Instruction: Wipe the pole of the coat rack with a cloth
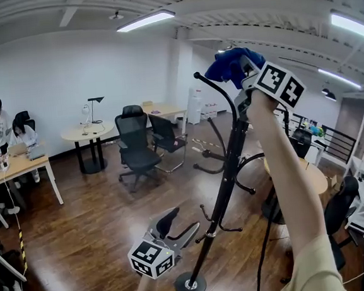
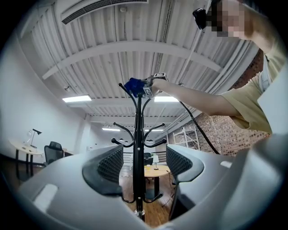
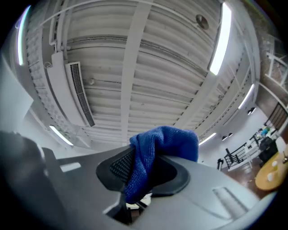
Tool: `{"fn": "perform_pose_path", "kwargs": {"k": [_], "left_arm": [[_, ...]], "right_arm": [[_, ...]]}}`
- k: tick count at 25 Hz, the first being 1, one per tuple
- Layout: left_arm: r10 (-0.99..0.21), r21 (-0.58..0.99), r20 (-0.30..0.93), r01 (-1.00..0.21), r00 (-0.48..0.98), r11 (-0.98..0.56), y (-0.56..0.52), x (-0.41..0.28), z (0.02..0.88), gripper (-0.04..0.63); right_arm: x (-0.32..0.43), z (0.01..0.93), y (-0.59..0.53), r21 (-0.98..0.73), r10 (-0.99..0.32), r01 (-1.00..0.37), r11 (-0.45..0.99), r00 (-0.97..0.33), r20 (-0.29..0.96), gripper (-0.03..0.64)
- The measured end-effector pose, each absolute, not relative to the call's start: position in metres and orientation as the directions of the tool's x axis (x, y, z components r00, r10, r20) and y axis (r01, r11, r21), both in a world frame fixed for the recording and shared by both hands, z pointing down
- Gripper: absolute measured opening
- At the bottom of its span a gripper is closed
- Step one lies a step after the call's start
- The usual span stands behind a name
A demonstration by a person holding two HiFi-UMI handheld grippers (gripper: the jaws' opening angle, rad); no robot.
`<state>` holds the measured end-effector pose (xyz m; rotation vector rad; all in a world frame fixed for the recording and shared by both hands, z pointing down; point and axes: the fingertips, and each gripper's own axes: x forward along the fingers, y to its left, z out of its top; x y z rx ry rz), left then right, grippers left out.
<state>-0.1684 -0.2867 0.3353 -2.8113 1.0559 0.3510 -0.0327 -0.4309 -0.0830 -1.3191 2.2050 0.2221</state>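
A black coat rack stands on the wooden floor, its pole (image 1: pixel 221 195) leaning up from a round base (image 1: pixel 190 285). At the top of the rack my right gripper (image 1: pixel 242 73) is shut on a blue cloth (image 1: pixel 229 65), which touches the top hooks. In the right gripper view the cloth (image 3: pixel 164 141) bulges out between the jaws of the right gripper (image 3: pixel 144 168). My left gripper (image 1: pixel 180 227) is open, low and just left of the pole. The left gripper view has the pole (image 2: pixel 138 148) in the gap of the left gripper (image 2: pixel 144 164), a little ahead of the tips, with the cloth (image 2: pixel 134 85) high above.
Curved hooks (image 1: pixel 217 227) stick out from the pole near my left gripper. A black cable (image 1: pixel 266 242) hangs from my right arm beside the rack. Office chairs (image 1: pixel 134 139), a round table (image 1: pixel 87 132), and a desk with people (image 1: pixel 19 165) stand farther off.
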Motion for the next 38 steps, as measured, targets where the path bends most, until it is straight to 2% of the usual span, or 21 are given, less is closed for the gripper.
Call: {"fn": "perform_pose_path", "kwargs": {"k": [4,6,11,15,18,20,24,27,38], "left_arm": [[-0.633,-0.017,-0.259,-0.659,0.730,-0.752,-0.282,-0.171,0.339,0.278],[-0.629,-0.013,-0.261,-0.654,0.733,-0.756,-0.280,-0.170,0.341,0.278],[-0.632,0.010,-0.259,-0.652,0.730,-0.758,-0.272,-0.163,0.348,0.276],[-0.646,0.019,-0.280,-0.669,0.710,-0.743,-0.271,-0.157,0.342,0.267],[-0.678,0.052,-0.296,-0.697,0.673,-0.715,-0.271,-0.158,0.340,0.254],[-0.699,0.055,-0.286,-0.717,0.656,-0.695,-0.271,-0.157,0.341,0.253],[-0.729,0.044,-0.252,-0.745,0.636,-0.665,-0.268,-0.156,0.345,0.255],[-0.746,0.027,-0.226,-0.762,0.626,-0.647,-0.265,-0.156,0.346,0.258],[-0.847,0.014,-0.205,-0.864,0.491,-0.504,-0.244,-0.201,0.351,0.259]], "right_arm": [[-0.069,-0.089,-0.384,0.021,-0.664,-0.796,0.605,-0.519,-0.538,0.080],[-0.081,-0.075,-0.362,0.096,-0.641,-0.772,0.628,-0.583,-0.498,0.080],[-0.086,0.014,-0.348,0.271,-0.696,-0.742,0.613,-0.670,-0.258,0.080],[-0.068,0.089,-0.396,0.238,-0.768,-0.752,0.615,-0.639,-0.035,0.081],[-0.061,0.126,-0.433,0.178,-0.782,-0.764,0.620,-0.619,0.067,0.081],[-0.063,0.133,-0.449,0.141,-0.781,-0.769,0.623,-0.621,0.067,0.081],[-0.078,0.093,-0.457,0.131,-0.782,-0.783,0.608,-0.619,-0.073,0.081],[-0.099,0.058,-0.460,0.139,-0.758,-0.768,0.625,-0.640,-0.127,0.081],[-0.183,0.012,-0.476,0.167,-0.678,-0.694,0.701,-0.720,-0.146,0.080]]}}
